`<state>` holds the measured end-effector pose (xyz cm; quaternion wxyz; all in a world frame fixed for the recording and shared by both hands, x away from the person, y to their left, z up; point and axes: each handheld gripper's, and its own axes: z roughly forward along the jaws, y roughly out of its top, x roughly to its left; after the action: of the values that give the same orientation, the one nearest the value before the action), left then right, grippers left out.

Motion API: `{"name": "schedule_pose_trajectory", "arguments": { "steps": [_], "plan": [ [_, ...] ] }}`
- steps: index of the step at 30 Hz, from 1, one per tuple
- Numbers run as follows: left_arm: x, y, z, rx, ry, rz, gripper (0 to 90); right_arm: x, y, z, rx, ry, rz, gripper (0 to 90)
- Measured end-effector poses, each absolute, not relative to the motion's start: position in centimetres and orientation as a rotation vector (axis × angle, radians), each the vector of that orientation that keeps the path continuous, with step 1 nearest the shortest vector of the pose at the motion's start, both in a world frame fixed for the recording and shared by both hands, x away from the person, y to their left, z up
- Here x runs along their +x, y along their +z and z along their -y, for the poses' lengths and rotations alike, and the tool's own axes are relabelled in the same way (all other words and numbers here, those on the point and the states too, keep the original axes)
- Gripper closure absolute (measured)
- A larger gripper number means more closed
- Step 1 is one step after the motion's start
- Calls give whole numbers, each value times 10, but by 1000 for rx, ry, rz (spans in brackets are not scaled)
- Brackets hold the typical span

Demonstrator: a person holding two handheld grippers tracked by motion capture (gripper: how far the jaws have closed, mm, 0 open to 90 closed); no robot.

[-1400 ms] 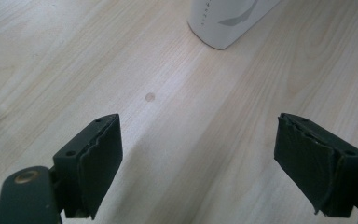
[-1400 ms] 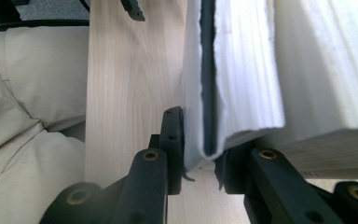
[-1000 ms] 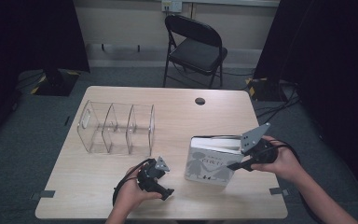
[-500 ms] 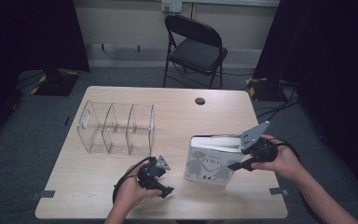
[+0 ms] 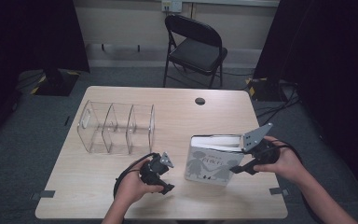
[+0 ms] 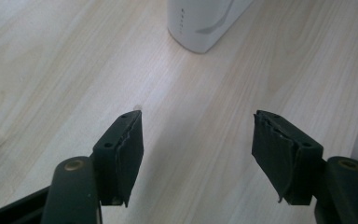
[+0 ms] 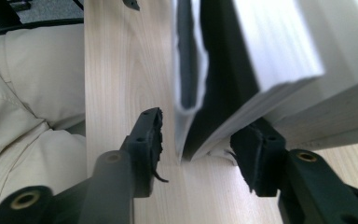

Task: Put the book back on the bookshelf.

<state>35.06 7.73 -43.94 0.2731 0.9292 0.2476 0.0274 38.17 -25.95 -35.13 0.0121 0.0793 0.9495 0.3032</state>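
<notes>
A white book (image 5: 212, 162) with dark silhouette figures on its cover stands upright on the table's front right part. My right gripper (image 5: 238, 168) is at its right edge. In the right gripper view the open gripper (image 7: 203, 149) straddles the book's lower corner, the cover (image 7: 189, 70) and page block (image 7: 270, 42) between the jaws, with a gap beside the cover. My left gripper (image 5: 167, 182) rests low near the front edge, left of the book. It is open (image 6: 198, 140) over bare wood, with the book's corner (image 6: 200, 23) ahead.
A clear plastic organiser (image 5: 116, 126) with three compartments stands at the table's left middle. The wooden table (image 5: 242, 112) has a cable hole (image 5: 200, 101) at the back. A black folding chair (image 5: 196, 51) stands beyond the far edge. Cables trail from both grippers.
</notes>
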Motion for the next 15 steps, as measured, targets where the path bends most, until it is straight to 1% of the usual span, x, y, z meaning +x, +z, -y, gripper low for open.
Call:
{"name": "schedule_pose_trajectory", "arguments": {
  "steps": [2, 9, 15],
  "plan": [
    [352, -437, -77, 2477, 86, -652, 319, 381, -352, 260, 233, 936, -2959, 497],
    [356, -423, -76, 2455, 92, -667, 333, 380, -356, 262, 266, 934, -2965, 446],
    [361, -413, -73, 2463, 102, -651, 346, 381, -360, 264, 296, 934, -2984, 429]
  ]
}}
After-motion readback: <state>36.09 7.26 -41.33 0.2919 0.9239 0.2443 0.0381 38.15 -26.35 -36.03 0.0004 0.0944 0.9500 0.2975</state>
